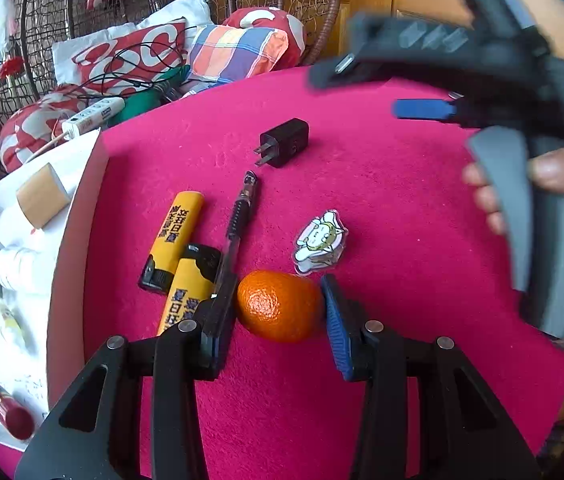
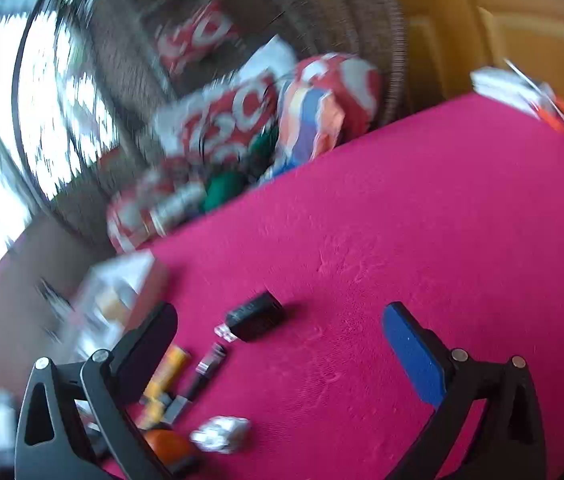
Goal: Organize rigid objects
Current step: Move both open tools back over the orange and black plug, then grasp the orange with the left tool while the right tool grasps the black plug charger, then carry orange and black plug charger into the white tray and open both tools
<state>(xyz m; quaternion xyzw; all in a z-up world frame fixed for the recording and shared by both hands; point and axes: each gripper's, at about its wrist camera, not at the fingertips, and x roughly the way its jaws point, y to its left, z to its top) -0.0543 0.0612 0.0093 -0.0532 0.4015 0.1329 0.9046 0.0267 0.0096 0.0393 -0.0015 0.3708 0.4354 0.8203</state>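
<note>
— So why is the mandarin (image 1: 280,306) sat between the left hand-held gripper (image 1: 282,320) pads, just right of the yellow lighters (image 1: 180,248)?
— It is gripped for the white tray (image 1: 70,240) left of it. The right hand-held gripper (image 2: 282,344) is held wide, empty, beyond the charger plug (image 1: 284,142).

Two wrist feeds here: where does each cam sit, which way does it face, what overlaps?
Left wrist: on the left gripper, angled down at the pink cloth; fingers flank the orange; right gripper and a hand show.
Right wrist: on the open right gripper, blurred, toward the charger.
Shared: charger, orange, cloth.
</note>
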